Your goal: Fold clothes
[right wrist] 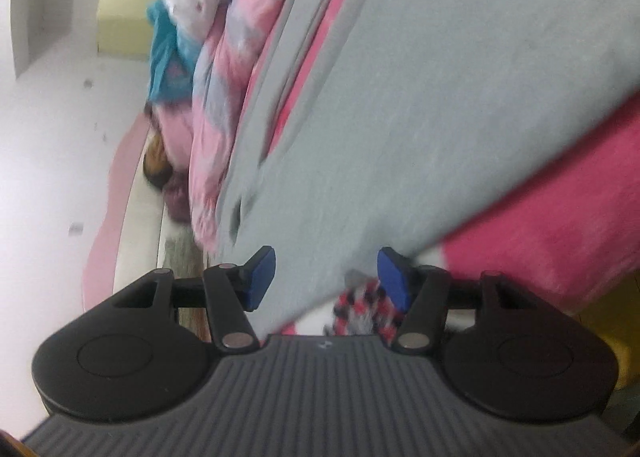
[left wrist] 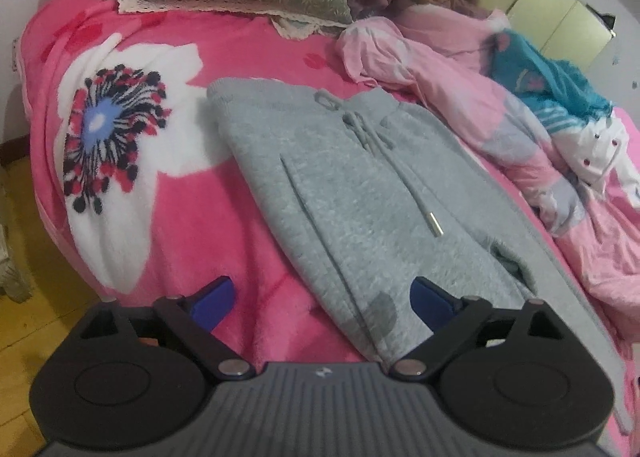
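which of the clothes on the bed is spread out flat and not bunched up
The grey sweatpants, laid flat on the pink flowered blanket with the drawstring showing. The pink garment and the teal knit beside them lie crumpled in a heap.

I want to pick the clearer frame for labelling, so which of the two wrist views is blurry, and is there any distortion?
Left wrist view: fairly sharp, the drawstring tip on the grey sweatpants reads clearly; fisheye bends the pink blanket at its edges. Right wrist view: rolled sideways and smeared by motion, the grey fabric shows no texture, and the white wall looks washed out.
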Motion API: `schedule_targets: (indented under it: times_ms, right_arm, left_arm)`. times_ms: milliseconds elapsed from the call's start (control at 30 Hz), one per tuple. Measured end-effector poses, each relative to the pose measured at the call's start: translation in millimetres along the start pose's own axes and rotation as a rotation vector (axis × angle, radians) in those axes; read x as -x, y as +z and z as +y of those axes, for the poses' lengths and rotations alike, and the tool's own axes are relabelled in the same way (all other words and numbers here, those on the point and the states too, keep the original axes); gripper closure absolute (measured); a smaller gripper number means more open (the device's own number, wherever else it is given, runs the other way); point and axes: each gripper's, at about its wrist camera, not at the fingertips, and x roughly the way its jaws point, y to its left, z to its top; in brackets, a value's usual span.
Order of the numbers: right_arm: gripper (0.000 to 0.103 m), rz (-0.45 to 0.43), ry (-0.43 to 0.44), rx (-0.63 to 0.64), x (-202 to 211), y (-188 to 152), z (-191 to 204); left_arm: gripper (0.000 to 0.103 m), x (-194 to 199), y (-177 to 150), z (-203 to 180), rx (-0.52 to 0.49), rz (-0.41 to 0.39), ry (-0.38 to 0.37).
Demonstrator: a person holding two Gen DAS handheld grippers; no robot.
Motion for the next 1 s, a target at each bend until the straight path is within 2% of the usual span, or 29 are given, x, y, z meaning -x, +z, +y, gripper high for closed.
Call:
schedule_targets:
  times_ms: [67, 133, 267, 333, 400, 467, 600, 633, 867, 1000]
  right_arm:
    - [0.047, -0.051, -0.019, -0.013, 7.3, 7.5, -0.2]
    - [0.045, -0.060, -0.020, -0.034, 11.9, 9.2, -1.2]
    - [0.045, 0.025, 0.006, -0.067, 4.4, -3.5, -2.0]
    - [0.044, 0.090, 0.016, -0.078, -2.0, -16.1, -5.1]
    - [0.045, 0.112, -0.009, -0.081, -10.8, -23.1, -6.8]
    - [0.047, 0.063, -0.016, -0.103, -10.3, -18.3, -9.2]
    - [0.047, -0.127, -0.014, -0.111, 13.5, 2.9, -9.4]
    - [0.047, -0.150, -0.015, -0.115, 16.9, 5.8, -11.0]
    - [0.054, -0.171, 0.000, -0.157, 19.8, 6.8, -30.4]
    - [0.064, -0.172, 0.007, -0.170, 21.5, 9.8, -37.9]
  left_arm:
    - [0.017, 2.3, 0.7, 6.1, 0.027, -0.005, -0.009]
    - [0.022, 4.1, 1.6, 11.1, 0.046, -0.009, -0.015]
    - [0.030, 5.7, 2.3, 17.7, 0.067, -0.014, -0.021]
    - [0.030, 6.3, 1.8, 19.3, 0.071, -0.018, -0.021]
    - [0.030, 6.9, 0.9, 20.0, 0.073, -0.022, -0.022]
    - [0.031, 7.2, 1.2, 21.0, 0.075, -0.022, -0.026]
    - [0.034, 7.3, 2.7, 25.9, 0.088, -0.022, -0.039]
    - [0.036, 7.1, 3.0, 27.5, 0.093, -0.023, -0.043]
    - [0.042, 2.1, 8.4, 28.2, 0.111, -0.059, -0.040]
    - [0.047, -7.2, 17.9, 22.3, 0.071, -0.106, 0.013]
